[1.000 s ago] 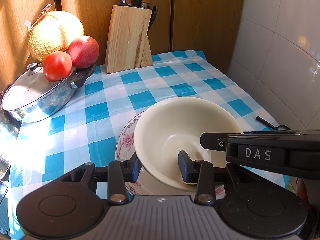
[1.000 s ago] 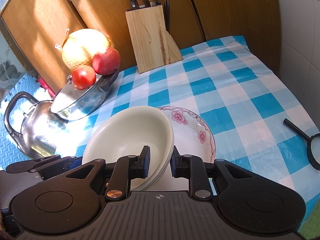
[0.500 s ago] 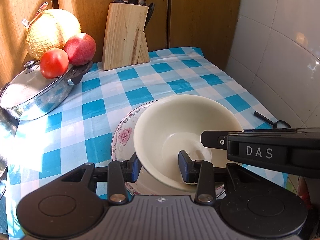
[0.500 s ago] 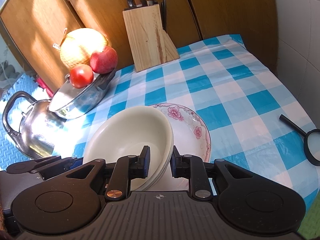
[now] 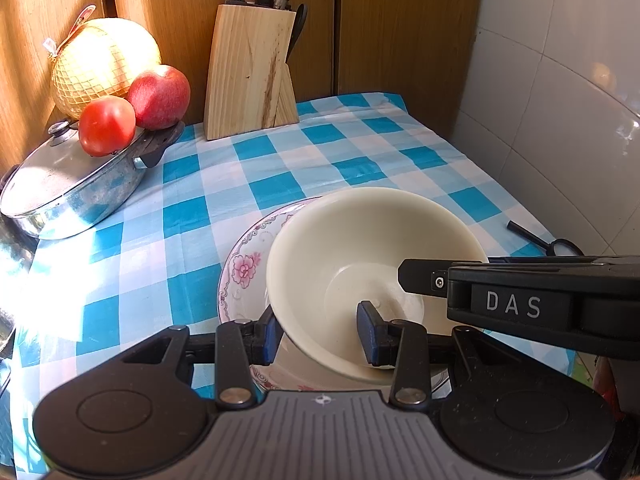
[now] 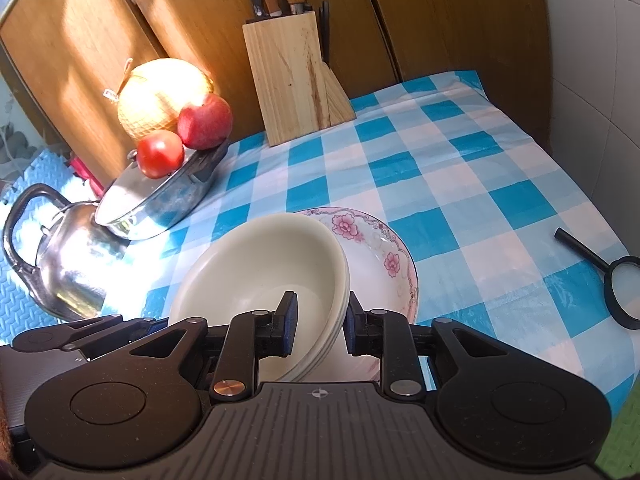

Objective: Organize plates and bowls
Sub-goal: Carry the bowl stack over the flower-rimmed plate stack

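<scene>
The counter (image 5: 280, 184) with its blue checked cloth has slid only a little in both views during the last second. In the left wrist view the knife block (image 5: 252, 76) sits slightly more to the left of the upper frame than before. Nothing on the cloth itself has been moved.

The flowered plate (image 5: 240, 280) lies flat on the counter in the lower middle. A little more of its left rim shows now, so I judge that both tools drifted together over it.

The stack of cream bowls (image 6: 260, 272) is tilted and seems to rest inside the plate, leaning toward the left of the right wrist view. It kept the same place relative to both tools while the background shifted, so it is travelling with them.

The right claw (image 6: 320, 320) stays narrow, with the stacked rims pinched between its blue pads. The left claw (image 5: 318, 336) stands astride the near rim, one finger outside the wall and one inside the bowl. Its gap is wider, and I cannot tell if it really presses. Its opening has not changed.

For the task, this means the bowls are already over the plate and almost nested, but not released. The next step probably calls for levelling the stack before the claws let go, or it may slide on the smooth plate.
</scene>
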Demonstrator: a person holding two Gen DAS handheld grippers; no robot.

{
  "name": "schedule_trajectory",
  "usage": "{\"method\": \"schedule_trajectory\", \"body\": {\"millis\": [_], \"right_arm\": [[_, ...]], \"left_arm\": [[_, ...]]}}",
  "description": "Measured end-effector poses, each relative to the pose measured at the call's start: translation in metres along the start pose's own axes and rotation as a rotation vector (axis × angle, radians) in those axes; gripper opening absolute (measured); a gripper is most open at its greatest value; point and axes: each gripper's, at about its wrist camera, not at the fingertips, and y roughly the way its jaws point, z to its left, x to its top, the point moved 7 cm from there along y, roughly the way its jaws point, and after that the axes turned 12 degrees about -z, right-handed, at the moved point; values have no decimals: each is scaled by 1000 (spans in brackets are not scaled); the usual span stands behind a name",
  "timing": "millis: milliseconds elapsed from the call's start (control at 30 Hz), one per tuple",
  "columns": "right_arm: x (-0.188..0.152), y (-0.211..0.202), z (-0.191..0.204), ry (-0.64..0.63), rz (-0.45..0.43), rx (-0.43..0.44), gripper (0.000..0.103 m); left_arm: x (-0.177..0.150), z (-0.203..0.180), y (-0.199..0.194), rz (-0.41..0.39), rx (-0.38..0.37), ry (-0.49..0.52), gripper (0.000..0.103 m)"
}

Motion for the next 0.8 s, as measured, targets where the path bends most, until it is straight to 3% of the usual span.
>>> {"method": "schedule_trajectory", "body": {"millis": [800], "right_arm": [[1, 15, 10, -35, 9, -20, 34]], "left_arm": [[1, 16, 17, -6, 6, -34, 34]]}}
